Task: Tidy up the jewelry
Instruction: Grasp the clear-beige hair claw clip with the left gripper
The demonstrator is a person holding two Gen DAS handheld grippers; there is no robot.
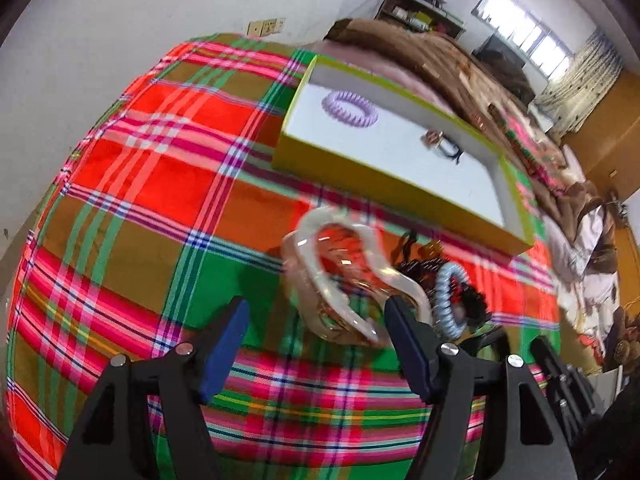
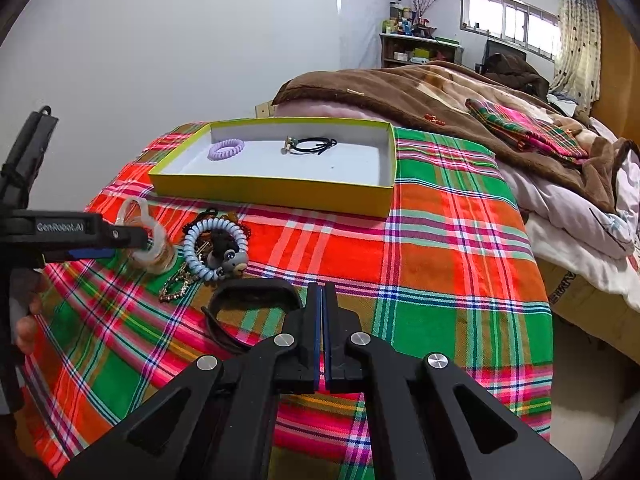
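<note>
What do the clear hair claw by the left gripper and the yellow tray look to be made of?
Hair claw: likely glossy translucent plastic; the plaid cloth shows through it and its edges catch highlights. Yellow tray: probably matte cardboard, judging by its thin folded walls and flat white lining without shine.

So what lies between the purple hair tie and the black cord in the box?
Nothing: in the right wrist view, only bare white box floor separates the purple hair tie from the black cord.
</note>
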